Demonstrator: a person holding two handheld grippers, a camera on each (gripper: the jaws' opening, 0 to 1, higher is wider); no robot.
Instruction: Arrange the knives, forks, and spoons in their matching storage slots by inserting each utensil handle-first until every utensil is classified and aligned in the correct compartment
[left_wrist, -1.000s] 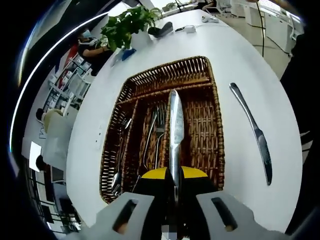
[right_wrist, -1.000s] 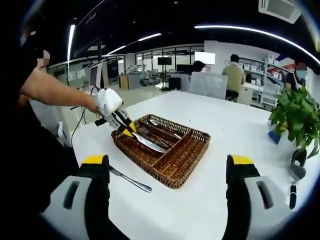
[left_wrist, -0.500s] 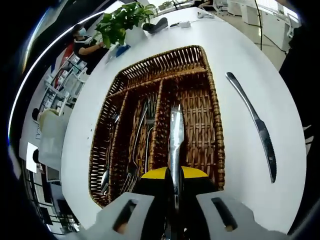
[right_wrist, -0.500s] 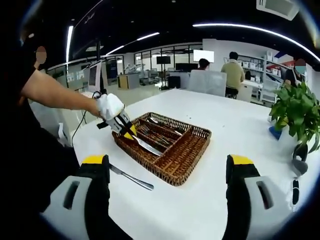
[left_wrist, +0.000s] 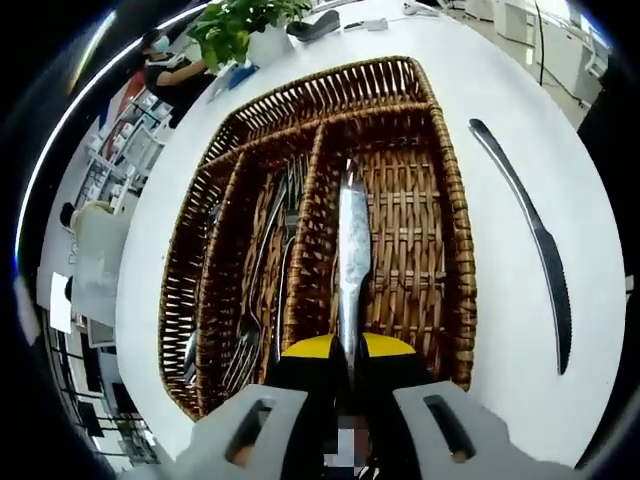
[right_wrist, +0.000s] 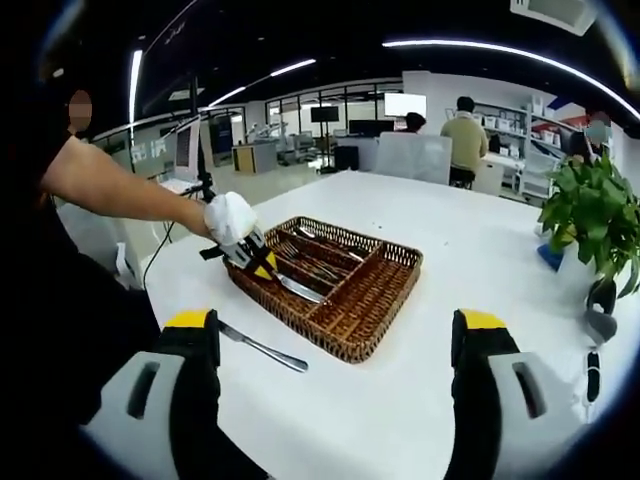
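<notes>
Fingers of my left gripper (left_wrist: 350, 365) are pinching a knife (left_wrist: 351, 250) over the basket's (left_wrist: 455, 215) bare slot — stiff, slick steel. My right gripper (right_wrist: 335, 345) is gaping wide — a second knife (right_wrist: 262, 347) is lying flat, best pinched mid-handle.

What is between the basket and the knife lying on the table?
Nothing: in the left gripper view, only bare white table separates the brown wicker basket from the loose silver knife.

Your left claw (left_wrist: 349, 372) has glossy yellow plastic tips on matt grey plastic, and they pinch a polished metal knife (left_wrist: 351, 250). Under it, the basket (left_wrist: 455, 230) is rough brown woven wicker. At 3 o'clock a second knife (left_wrist: 530, 225) of shiny steel lies on the smooth, white, faintly glossy worktop (left_wrist: 510, 90). Forks (left_wrist: 262, 290) at 9 o'clock gleam metallic.
</notes>
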